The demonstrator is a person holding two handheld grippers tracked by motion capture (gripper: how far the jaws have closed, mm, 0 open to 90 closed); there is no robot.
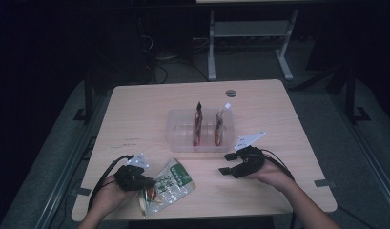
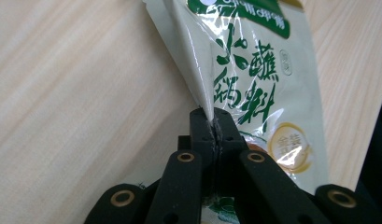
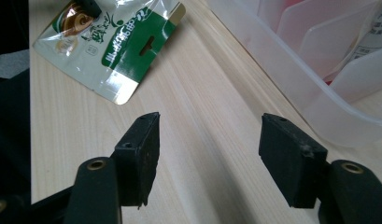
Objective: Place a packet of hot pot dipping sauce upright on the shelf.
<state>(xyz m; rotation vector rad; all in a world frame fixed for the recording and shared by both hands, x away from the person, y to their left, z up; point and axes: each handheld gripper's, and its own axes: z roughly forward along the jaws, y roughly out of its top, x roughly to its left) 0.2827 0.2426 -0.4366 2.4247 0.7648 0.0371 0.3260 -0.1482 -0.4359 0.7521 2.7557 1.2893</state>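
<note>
your left gripper (image 2: pixel 212 126) pinches the seasoning pouch (image 2: pixel 254 70) by its side edge near the table's (image 1: pixel 135 109) front edge; your right gripper (image 3: pixel 209 158), jaws spread, hovers over bare wood beside the clear tray (image 3: pixel 291 88).

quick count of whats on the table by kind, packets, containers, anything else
Sauce packets standing in the bin: 2, one dark-topped and one white-topped
Green and white seasoning pouch, lying flat, edge pinched in the left gripper: 1
Clear plastic divided bin: 1
Small round dark disc near the far edge: 1
Total: 5
</note>
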